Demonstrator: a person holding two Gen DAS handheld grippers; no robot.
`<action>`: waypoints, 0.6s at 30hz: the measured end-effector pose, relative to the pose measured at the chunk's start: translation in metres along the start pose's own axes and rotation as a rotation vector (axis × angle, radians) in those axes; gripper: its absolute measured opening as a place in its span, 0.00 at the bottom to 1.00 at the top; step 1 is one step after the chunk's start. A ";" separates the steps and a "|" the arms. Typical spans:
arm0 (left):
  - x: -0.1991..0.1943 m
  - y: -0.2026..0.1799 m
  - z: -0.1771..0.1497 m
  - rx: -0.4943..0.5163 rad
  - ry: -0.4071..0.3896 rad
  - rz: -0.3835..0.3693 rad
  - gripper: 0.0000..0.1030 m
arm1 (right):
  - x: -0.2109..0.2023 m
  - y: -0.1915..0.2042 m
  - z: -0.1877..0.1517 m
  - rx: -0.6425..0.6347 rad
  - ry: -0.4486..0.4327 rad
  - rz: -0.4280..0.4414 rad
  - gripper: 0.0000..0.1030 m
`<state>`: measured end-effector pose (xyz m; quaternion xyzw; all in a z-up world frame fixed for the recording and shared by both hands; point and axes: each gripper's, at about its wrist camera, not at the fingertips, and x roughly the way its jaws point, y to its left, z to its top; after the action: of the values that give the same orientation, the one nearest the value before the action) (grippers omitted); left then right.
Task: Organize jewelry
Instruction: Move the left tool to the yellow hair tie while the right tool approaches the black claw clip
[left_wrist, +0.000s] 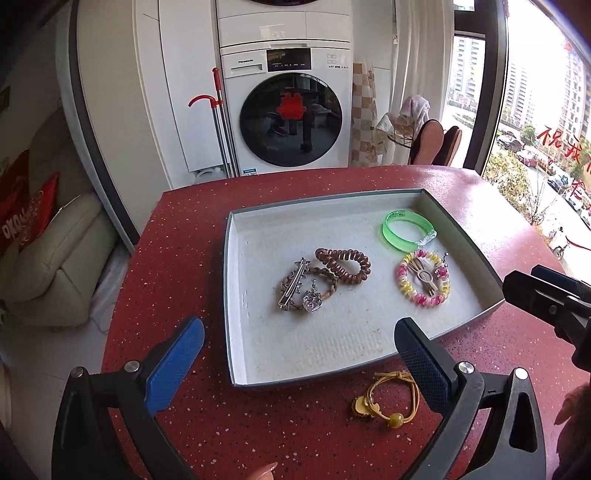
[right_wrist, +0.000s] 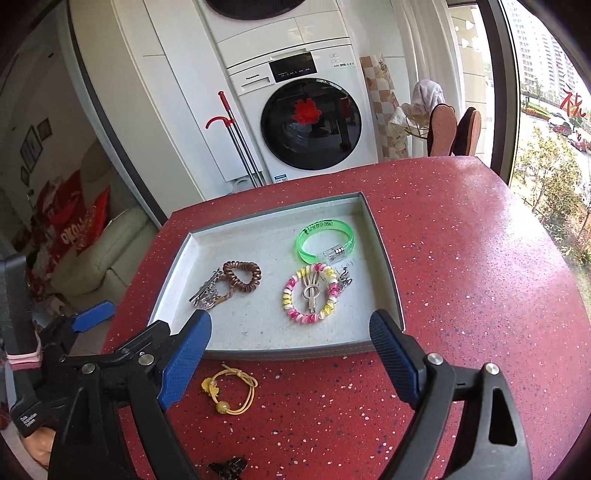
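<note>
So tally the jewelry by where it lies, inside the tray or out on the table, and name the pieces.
In the tray: 6
- green bangle
- brown coil tie
- pink-yellow coil tie
- wooden clip
- silver clip
- braided tie

On the table: 1
- yellow tie

Total: 7

One shallow grey-rimmed tray (left_wrist: 236, 295) at twelve o'clock holds two coiled hair ties, brown (left_wrist: 343, 264) and pink-yellow (left_wrist: 404, 286), and one green plastic bangle (left_wrist: 404, 229); one yellow elastic hair tie (left_wrist: 391, 400) lies outside at six.
</note>
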<state>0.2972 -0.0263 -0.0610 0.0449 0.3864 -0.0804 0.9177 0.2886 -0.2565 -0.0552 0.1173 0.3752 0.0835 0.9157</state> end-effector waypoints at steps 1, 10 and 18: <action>-0.003 0.001 -0.002 -0.003 0.000 -0.001 1.00 | -0.002 0.001 -0.002 -0.001 0.008 0.004 0.87; -0.024 0.002 -0.021 0.009 0.001 0.011 1.00 | -0.019 0.015 -0.025 -0.059 0.055 -0.006 0.87; -0.033 0.005 -0.037 -0.008 0.019 -0.011 1.00 | -0.031 0.019 -0.049 -0.092 0.093 0.000 0.87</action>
<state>0.2497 -0.0129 -0.0632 0.0398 0.3956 -0.0836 0.9137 0.2309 -0.2386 -0.0633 0.0711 0.4130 0.1061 0.9017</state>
